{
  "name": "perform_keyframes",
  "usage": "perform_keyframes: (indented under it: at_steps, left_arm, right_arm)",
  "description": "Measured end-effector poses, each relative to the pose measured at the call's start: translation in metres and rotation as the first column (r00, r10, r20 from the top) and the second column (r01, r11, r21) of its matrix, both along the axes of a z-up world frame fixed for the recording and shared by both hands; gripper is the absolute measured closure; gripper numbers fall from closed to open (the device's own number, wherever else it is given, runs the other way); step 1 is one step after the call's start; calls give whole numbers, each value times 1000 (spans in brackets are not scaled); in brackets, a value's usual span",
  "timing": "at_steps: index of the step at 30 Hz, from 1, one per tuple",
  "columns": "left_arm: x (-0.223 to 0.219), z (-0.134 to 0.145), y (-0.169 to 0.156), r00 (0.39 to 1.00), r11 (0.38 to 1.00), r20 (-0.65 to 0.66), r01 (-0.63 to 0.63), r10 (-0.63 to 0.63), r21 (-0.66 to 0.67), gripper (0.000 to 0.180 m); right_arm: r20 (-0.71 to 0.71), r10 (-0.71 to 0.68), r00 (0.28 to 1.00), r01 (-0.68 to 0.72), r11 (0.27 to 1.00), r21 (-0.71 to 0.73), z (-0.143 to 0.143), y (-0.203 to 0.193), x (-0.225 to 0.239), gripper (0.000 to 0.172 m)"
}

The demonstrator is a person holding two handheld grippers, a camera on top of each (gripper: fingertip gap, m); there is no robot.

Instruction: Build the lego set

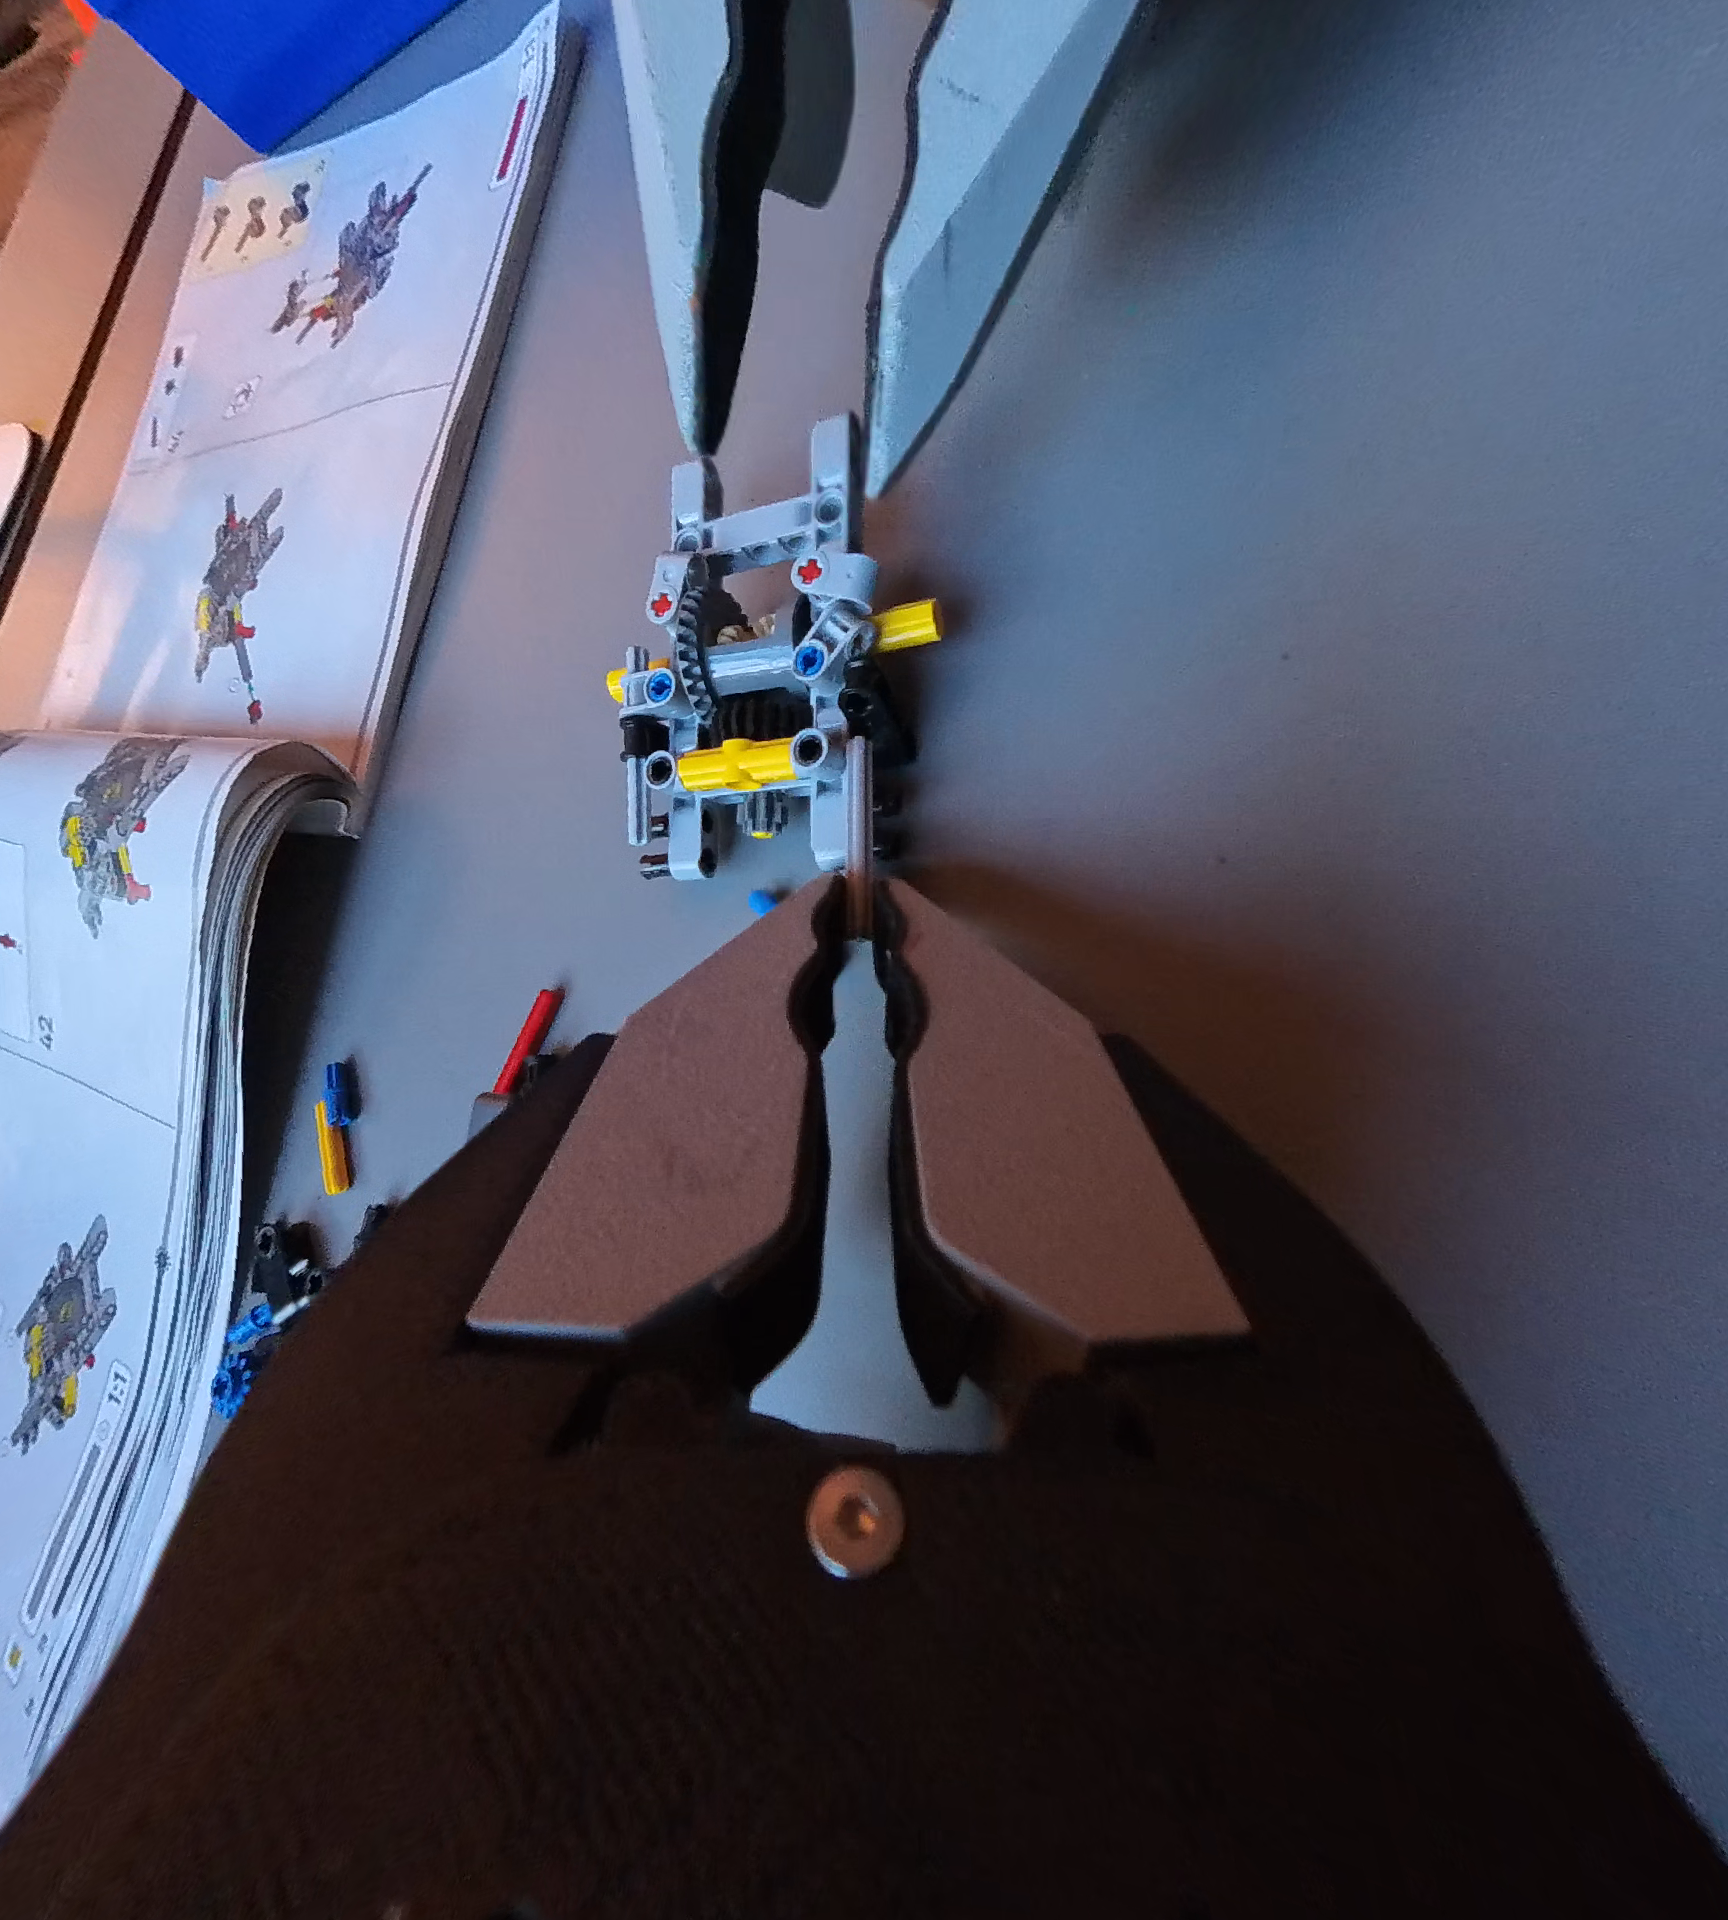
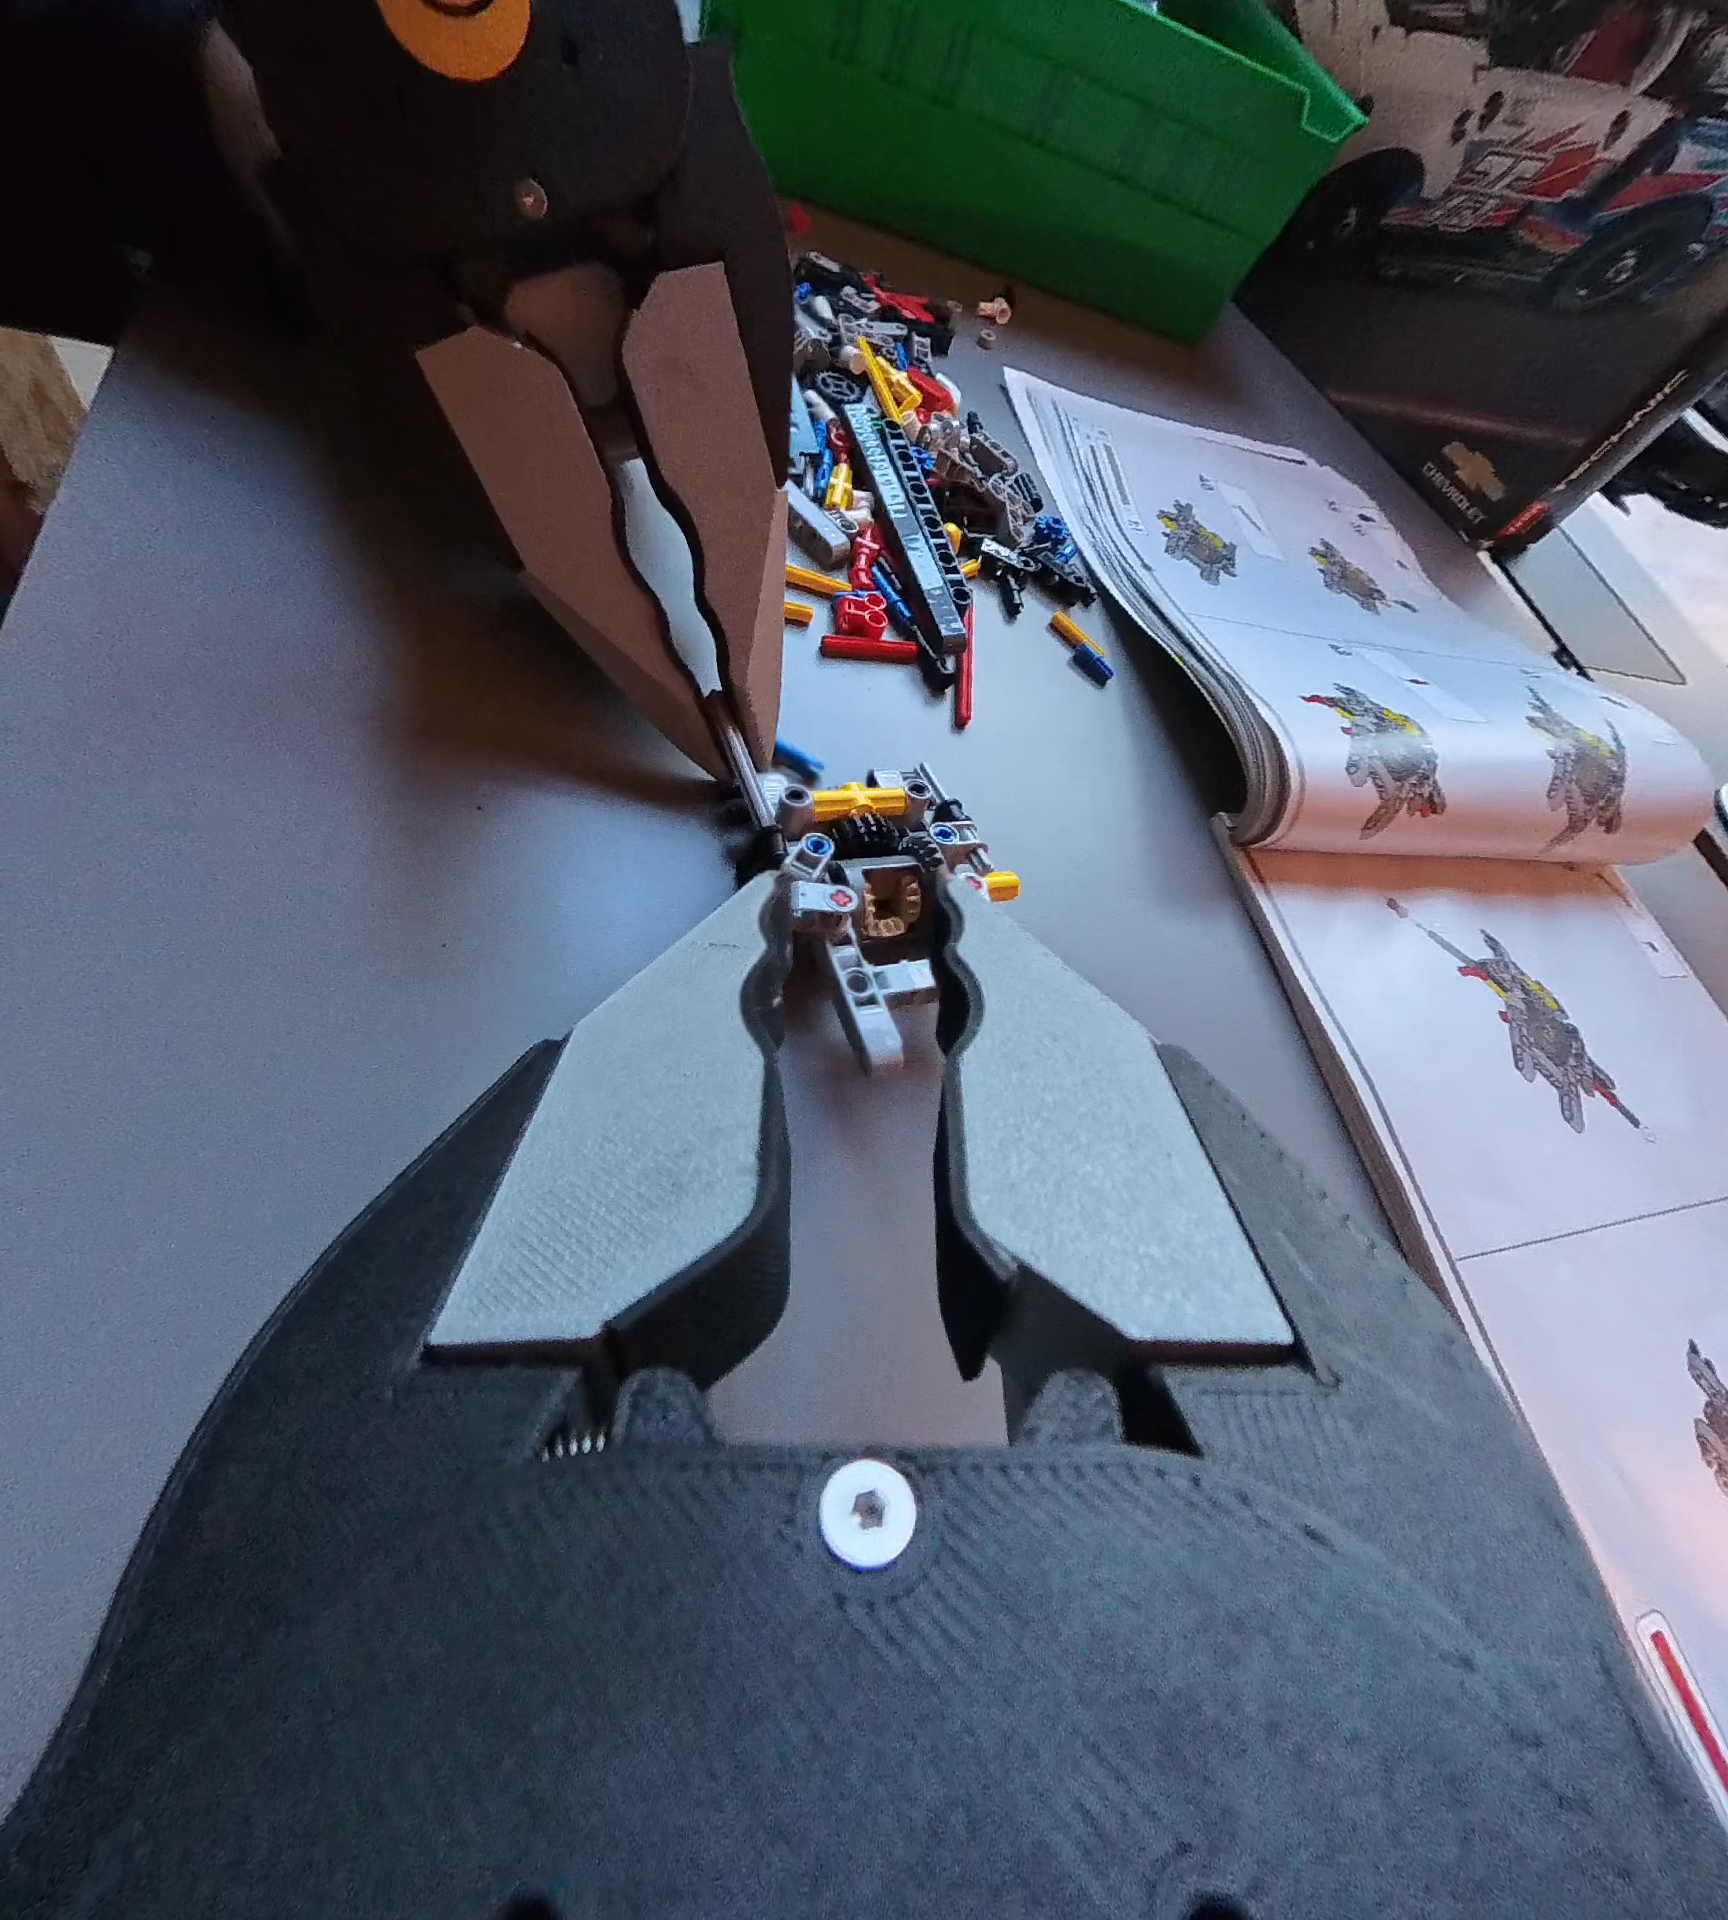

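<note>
**Both grippers at the small brick model**

We see the left gripper (image 1: 855,904) with its fingers clamped on a thin grey rod (image 1: 858,810), which runs along the right side of the grey brick model (image 1: 761,707). The model sits on the grey table (image 1: 1359,727). The right gripper (image 2: 860,914) has its fingers closed on the model's far end (the pads press its sides). Loose bricks (image 2: 901,499) lie beyond, and an open instruction booklet (image 2: 1411,727) lies beside the model.
</note>
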State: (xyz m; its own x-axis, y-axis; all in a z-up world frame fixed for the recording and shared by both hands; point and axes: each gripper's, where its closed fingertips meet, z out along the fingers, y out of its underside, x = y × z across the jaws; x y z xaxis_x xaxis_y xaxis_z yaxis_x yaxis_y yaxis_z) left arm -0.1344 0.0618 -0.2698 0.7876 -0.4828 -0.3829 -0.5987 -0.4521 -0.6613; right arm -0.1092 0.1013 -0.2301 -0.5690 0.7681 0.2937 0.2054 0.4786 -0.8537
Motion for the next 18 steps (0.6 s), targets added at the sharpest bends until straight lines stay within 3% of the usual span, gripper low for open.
perform_keyframes:
  at_steps: [5,13,18]
  left_arm:
    - [0,0,0,1000,1000,3,3,-3,-1,179]
    - [-2,0,-4,1000,1000,-22,-3,4,11,178]
    - [-26,0,-16,995,995,16,-97,97,-16,179]
  right_arm:
    - [20,12,1000,-13,999,39,-6,-2,2,151]
    - [36,-6,999,-4,962,272,-30,-1,2,152]
    - [24,-86,996,74,946,316,-34,15,-2,148]
